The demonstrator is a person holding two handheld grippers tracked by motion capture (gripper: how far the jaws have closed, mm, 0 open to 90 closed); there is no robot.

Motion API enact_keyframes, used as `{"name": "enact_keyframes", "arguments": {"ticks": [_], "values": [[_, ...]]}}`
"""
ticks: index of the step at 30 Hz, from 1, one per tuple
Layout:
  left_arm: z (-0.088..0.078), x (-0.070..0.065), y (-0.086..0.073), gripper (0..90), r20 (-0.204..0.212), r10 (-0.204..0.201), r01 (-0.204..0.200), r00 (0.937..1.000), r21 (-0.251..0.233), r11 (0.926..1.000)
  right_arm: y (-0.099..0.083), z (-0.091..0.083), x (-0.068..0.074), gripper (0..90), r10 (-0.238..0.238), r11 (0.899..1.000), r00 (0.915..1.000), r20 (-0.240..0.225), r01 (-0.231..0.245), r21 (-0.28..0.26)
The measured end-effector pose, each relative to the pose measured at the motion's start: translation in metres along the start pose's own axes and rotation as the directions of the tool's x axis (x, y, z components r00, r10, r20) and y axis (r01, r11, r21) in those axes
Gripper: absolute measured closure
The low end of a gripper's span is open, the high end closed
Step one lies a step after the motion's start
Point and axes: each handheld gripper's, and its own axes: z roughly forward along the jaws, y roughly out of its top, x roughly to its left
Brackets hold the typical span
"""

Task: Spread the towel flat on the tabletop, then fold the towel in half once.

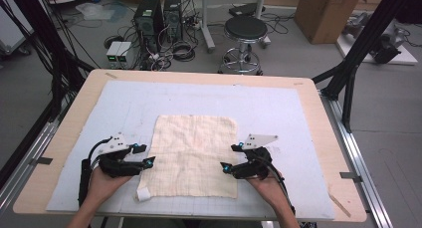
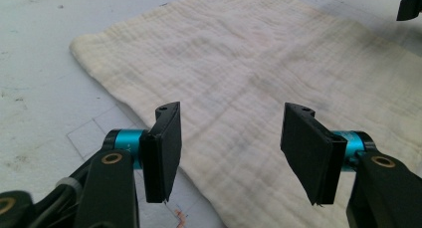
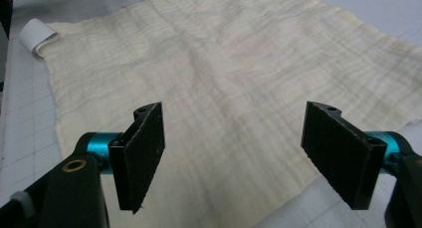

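Pale blue mat (image 1: 278,103) on a wooden table (image 1: 318,118) bears a cream cloth (image 1: 194,153); both claws spread.

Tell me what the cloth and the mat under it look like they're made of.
Cloth: looks like thin woven cotton, gauze-like, cream and matte; crinkled weave, faint grid lines, soft wavy edges, some grey smudges. Mat: probably a pale blue-grey plastic or rubber sheet, matte, with a printed grid and scuffs. It lies on a table that seems light wood or plywood.
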Motion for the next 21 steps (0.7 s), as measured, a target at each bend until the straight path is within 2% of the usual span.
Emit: {"name": "enact_keyframes", "arguments": {"ticks": [8,15,17,19,21], "values": [[0.001,0.006,0.002,41.7,-0.016,-0.007,0.008,0.9998,0.013,0.9999,0.003,0.0,-0.009,26.0,0.009,1.0,0.9998,0.017,-0.008,-0.015],[0.011,0.021,0.017,42.2,-0.046,-0.043,0.043,0.998,0.001,0.9991,0.013,0.005,-0.032,27.9,0.042,0.999,0.9979,0.05,-0.043,0.006],[0.016,0.026,0.022,42.6,-0.058,-0.055,0.054,0.9968,-0.016,0.9984,0.014,0.006,-0.039,29.8,0.067,0.998,0.9958,0.062,-0.068,0.003],[0.022,0.032,0.029,42.9,-0.076,-0.057,0.057,0.9955,-0.003,0.9984,0.017,0.006,-0.046,30.6,0.081,0.997,0.994,0.074,-0.081,0.003],[0.028,0.037,0.034,43.7,-0.085,-0.065,0.063,0.9943,-0.018,0.9978,0.021,0.004,-0.053,31.8,0.098,0.995,0.9919,0.081,-0.098,-0.002]]}}
